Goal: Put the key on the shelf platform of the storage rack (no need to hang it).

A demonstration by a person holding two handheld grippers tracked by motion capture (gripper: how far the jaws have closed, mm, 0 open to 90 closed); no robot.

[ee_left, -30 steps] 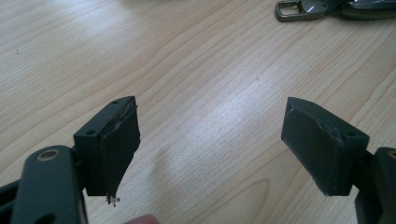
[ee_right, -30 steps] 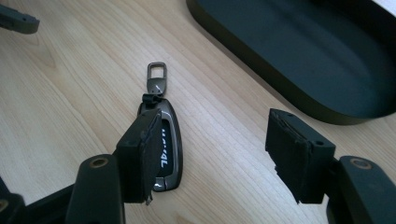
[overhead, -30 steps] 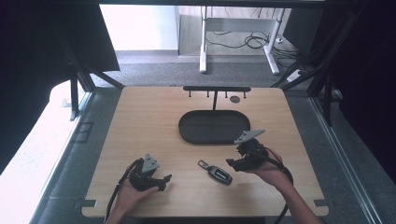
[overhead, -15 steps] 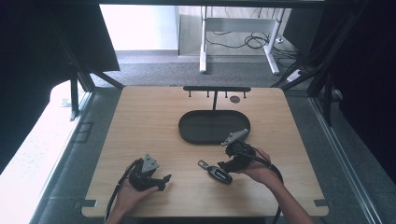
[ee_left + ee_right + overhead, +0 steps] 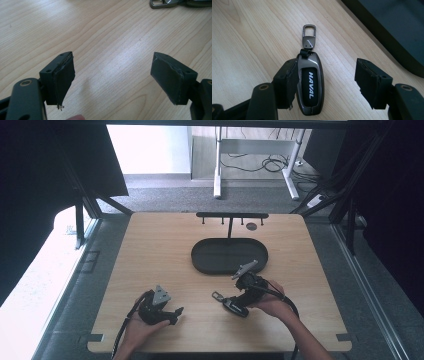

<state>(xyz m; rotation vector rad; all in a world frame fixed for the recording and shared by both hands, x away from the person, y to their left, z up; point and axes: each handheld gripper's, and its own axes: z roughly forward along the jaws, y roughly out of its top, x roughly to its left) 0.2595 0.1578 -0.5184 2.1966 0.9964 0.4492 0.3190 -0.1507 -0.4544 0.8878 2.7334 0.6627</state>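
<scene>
A dark metallic car key fob [image 5: 310, 87] marked HAVAL lies flat on the wooden table [image 5: 150, 250], its clip ring [image 5: 309, 31] pointing away. My right gripper [image 5: 325, 72] is lowered around it. The left pad rests against the fob's side, while the right pad stands well apart from it. The jaws have just been opening a little with the fob between them. In the high view the fob [image 5: 234, 307] sits under the right gripper [image 5: 239, 301], just in front of the tray. My left gripper [image 5: 176, 315] rests at the near left, open and empty [image 5: 113, 67].
A black oval tray [image 5: 200, 257] sits mid-table, and its corner shows close by in the right gripper view [image 5: 402, 30]. Behind it stands a black hook rack [image 5: 231, 215] beside a small dark disc [image 5: 251, 226]. The fob's clip [image 5: 160, 3] shows ahead of the left jaws.
The right gripper has moved left and down from beside the tray onto the key fob, and now straddles it. The left gripper and the fob have stayed put.
</scene>
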